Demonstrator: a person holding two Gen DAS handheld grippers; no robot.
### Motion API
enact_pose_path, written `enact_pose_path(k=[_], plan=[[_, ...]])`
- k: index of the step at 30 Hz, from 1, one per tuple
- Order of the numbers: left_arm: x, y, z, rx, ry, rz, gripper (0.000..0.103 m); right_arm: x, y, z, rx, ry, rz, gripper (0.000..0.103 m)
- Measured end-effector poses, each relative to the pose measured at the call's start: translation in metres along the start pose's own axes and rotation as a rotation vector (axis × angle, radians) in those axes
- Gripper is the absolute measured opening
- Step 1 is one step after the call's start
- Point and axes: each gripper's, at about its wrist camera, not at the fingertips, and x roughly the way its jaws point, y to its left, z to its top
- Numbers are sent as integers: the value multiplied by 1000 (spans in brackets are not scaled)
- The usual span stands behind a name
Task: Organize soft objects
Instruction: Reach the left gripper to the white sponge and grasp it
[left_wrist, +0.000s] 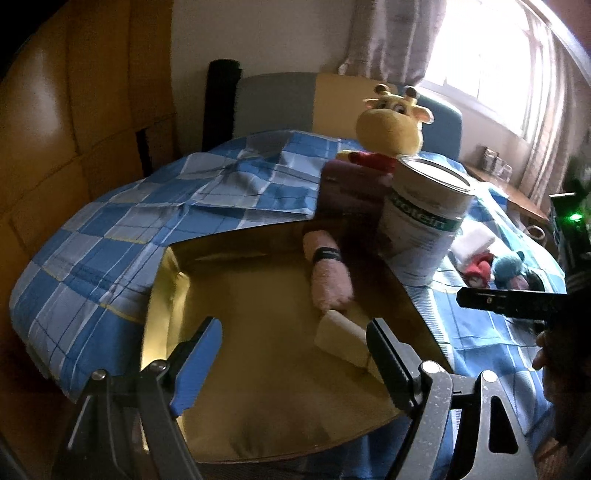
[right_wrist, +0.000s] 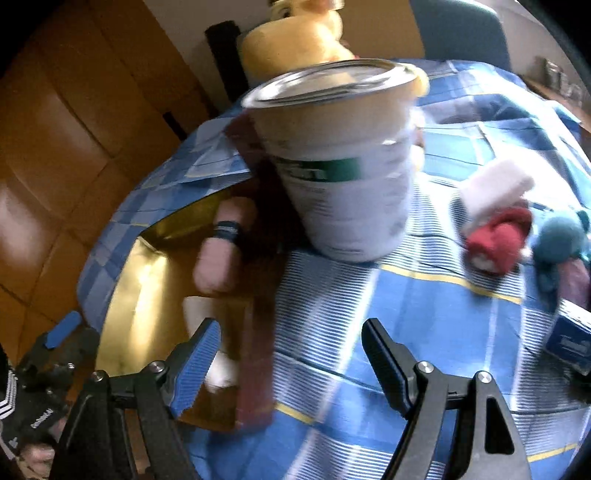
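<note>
Right wrist view shows the right gripper (right_wrist: 290, 360) with its jaws spread and nothing between them, hanging over the blue checked cloth (right_wrist: 424, 325) just right of the gold-lined box (right_wrist: 144, 280). That box is the landmark: inside it lie a pink rolled towel (right_wrist: 221, 247) with a dark band and a cream sponge-like block (left_wrist: 343, 341). Right of the box stands a white tin (right_wrist: 343, 173), and further right sit the loose soft things: a white roll (right_wrist: 495, 188), a red one (right_wrist: 498, 240) and a teal plush (right_wrist: 561, 243). Behind the box a yellow giraffe toy (left_wrist: 393, 122) leans on a maroon block (left_wrist: 351, 184). The left gripper (left_wrist: 293, 354) hovers over the box, jaws also apart and empty. I judge the next pick to be one of the rolls right of the tin; it should go well if the approach passes clear of the tin and the jaws close across the roll's middle, so it does not unroll. On the tin, "protein" reads in the left wrist view; a blue carton (right_wrist: 570, 336) carries print too blurred to read.
</note>
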Motion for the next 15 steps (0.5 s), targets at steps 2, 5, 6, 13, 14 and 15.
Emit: enact_pose_path(k=[2,5,6,13,14,15], plan=[[0,-8,1,22,-2,-11,81,-5,-11,-2,13,-12,-26,80],[0,-20,4,55,-5,-28,81,-12,-23,-3,22,-25,-62,80],[0,-25,5,68,-6,-35,81,-14,-26,-3,21,-29,-73,80],[3,-58,9,141,-6,-77,81,-33,-58,-1,28,-66,-164,80],[3,-61,9,148,-6,-81,81,-37,-66,0,37,-74,-179,80],[4,-67,9,162,-6,-88,81,-39,-72,0,45,-80,-187,80]])
